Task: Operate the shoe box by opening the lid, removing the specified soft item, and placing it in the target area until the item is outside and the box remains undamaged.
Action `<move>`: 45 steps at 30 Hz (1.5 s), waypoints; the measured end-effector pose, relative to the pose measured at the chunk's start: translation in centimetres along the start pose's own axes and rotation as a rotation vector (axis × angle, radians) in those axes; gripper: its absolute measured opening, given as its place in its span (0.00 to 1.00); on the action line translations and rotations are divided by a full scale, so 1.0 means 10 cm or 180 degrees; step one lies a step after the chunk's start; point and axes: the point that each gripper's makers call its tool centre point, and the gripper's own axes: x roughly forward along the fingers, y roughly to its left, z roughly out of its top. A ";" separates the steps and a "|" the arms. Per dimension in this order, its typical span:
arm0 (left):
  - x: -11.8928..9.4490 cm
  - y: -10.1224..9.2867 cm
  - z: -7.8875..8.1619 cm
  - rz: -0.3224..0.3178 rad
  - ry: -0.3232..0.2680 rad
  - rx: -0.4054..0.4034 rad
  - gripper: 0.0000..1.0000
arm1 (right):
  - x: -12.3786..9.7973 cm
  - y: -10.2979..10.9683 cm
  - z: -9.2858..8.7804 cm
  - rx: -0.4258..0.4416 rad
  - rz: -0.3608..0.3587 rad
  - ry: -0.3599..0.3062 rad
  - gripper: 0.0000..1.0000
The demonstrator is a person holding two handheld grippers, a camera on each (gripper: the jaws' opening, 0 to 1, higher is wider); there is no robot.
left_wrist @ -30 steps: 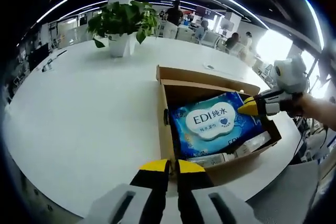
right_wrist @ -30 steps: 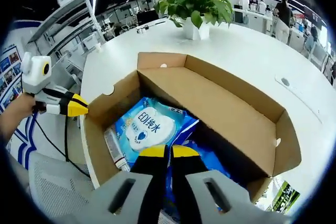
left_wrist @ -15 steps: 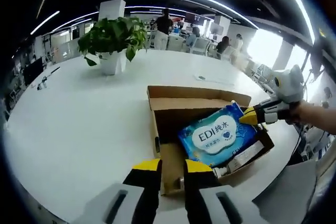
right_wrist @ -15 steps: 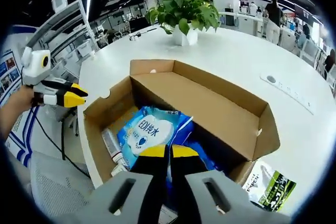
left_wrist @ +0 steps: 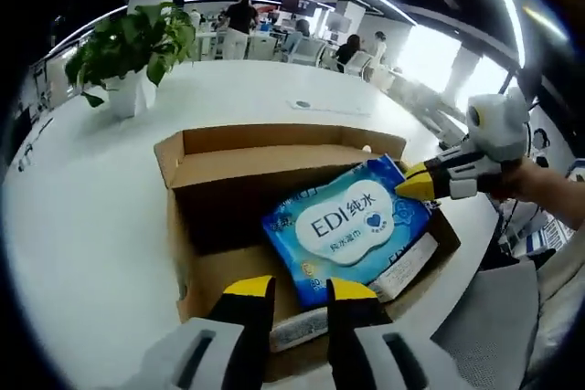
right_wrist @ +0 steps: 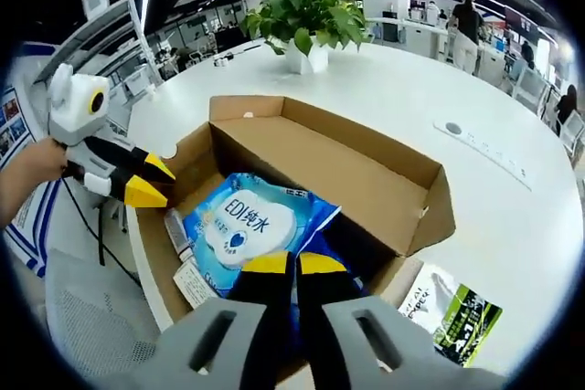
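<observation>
We see a broad white tabletop (right_wrist: 384,89). On it stands an open cardboard box (right_wrist: 366,166), a potted plant (right_wrist: 306,25) well behind it, a green-and-white packet (right_wrist: 452,312) just beside the box, and a small round disc (right_wrist: 453,128) farther off.

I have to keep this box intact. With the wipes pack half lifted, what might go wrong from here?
The right gripper pinches only a corner of the wipes pack, so the soft pack may slip back into the shoe box. The pack could also snag the cardboard wall while rising and drag the box toward the table edge.
</observation>
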 end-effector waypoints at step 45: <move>-0.04 -0.23 0.05 -0.0389 0.0032 -0.0707 0.00 | -0.31 0.00 0.02 0.0325 0.0080 -0.0250 0.00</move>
